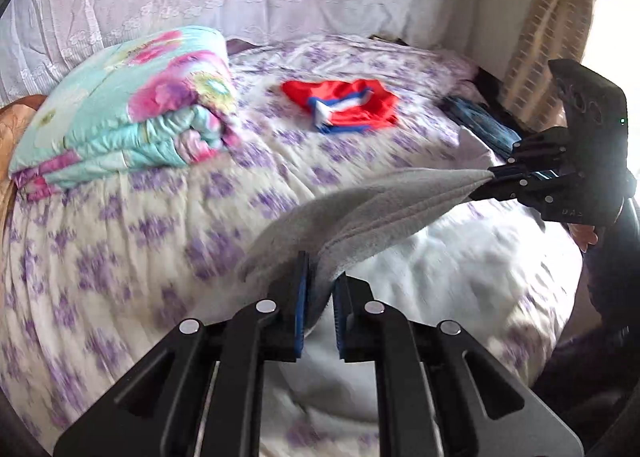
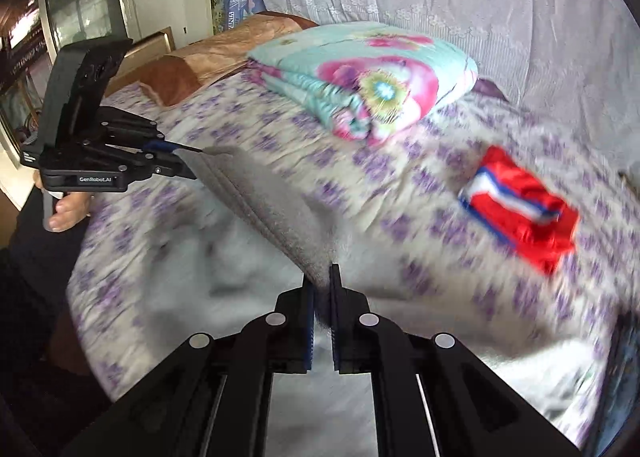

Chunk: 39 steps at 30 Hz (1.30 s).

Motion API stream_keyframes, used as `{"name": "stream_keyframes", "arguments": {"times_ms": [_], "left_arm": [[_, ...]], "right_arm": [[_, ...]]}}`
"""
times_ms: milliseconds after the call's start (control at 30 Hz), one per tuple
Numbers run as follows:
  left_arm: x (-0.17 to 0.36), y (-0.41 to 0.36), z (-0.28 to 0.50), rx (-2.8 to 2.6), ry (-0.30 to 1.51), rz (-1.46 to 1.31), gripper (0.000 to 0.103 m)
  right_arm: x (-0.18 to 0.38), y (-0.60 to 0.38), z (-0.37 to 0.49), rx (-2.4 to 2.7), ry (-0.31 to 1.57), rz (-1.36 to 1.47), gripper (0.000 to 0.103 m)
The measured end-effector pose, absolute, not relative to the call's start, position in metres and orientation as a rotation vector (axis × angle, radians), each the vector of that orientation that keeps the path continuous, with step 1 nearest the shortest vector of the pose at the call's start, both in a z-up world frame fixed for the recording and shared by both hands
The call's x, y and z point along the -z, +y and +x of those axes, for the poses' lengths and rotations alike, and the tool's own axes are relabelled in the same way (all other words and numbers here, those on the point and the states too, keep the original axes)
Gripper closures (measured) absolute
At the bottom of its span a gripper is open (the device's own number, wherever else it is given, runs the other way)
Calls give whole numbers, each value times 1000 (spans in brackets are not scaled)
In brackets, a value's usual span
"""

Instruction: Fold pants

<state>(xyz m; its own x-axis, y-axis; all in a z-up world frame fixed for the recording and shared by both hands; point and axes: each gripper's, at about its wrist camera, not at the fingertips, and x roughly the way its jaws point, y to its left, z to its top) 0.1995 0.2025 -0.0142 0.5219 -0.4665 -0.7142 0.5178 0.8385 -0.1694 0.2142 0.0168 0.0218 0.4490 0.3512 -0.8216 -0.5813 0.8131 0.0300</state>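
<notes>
The grey pants [image 1: 360, 209] hang stretched in the air between both grippers, above the bed. My left gripper [image 1: 320, 277] is shut on one end of the waistband; it also shows in the right wrist view [image 2: 188, 161]. My right gripper [image 2: 322, 277] is shut on the other end of the grey pants [image 2: 264, 201]; it also shows in the left wrist view [image 1: 490, 177]. The rest of the pale fabric drapes down onto the bed below. The frames are blurred by motion.
The bed has a white sheet with purple flowers [image 1: 120, 249]. A folded floral quilt [image 1: 128, 105] lies at the back left. A folded red, white and blue garment [image 1: 344, 105] lies mid-bed. A blue item [image 1: 480, 125] sits near the curtain [image 1: 548, 29].
</notes>
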Motion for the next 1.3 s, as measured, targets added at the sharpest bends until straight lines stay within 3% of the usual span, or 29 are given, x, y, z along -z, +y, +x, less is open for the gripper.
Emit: {"name": "stream_keyframes", "arguments": {"times_ms": [200, 433, 500, 567, 600, 633, 700, 767, 900, 967, 1033, 1067, 1133, 1300], "left_arm": [[59, 203, 145, 607, 911, 111, 92], [92, 215, 124, 653, 974, 40, 87], [87, 216, 110, 655, 951, 62, 82], [81, 219, 97, 646, 922, 60, 59], [74, 222, 90, 639, 893, 44, 41], [64, 223, 83, 636, 857, 31, 36], [45, 221, 72, 642, 792, 18, 36], [29, 212, 72, 592, 770, -6, 25], [29, 179, 106, 600, 886, -184, 24], [49, 161, 125, 599, 967, -249, 34], [85, 144, 143, 597, 1099, -282, 72], [102, 140, 146, 579, 1157, -308, 85], [126, 141, 142, 512, 1175, -326, 99], [135, 154, 121, 503, 1132, -416, 102]], "right_arm": [[32, 42, 145, -591, 1086, -279, 96], [100, 51, 139, -530, 1188, -196, 95], [104, 51, 138, -518, 1175, -174, 95], [101, 50, 135, -521, 1159, -152, 96], [98, 48, 132, -528, 1148, -144, 96], [94, 48, 129, -537, 1132, -151, 96], [84, 46, 120, -558, 1100, -175, 96], [78, 45, 111, -578, 1083, -202, 95], [87, 43, 108, -583, 1106, -228, 95], [95, 44, 108, -573, 1113, -235, 95], [95, 47, 106, -566, 1095, -254, 95], [92, 48, 102, -563, 1092, -269, 94], [88, 48, 93, -572, 1101, -293, 92], [60, 37, 88, -640, 1127, -212, 86]]}}
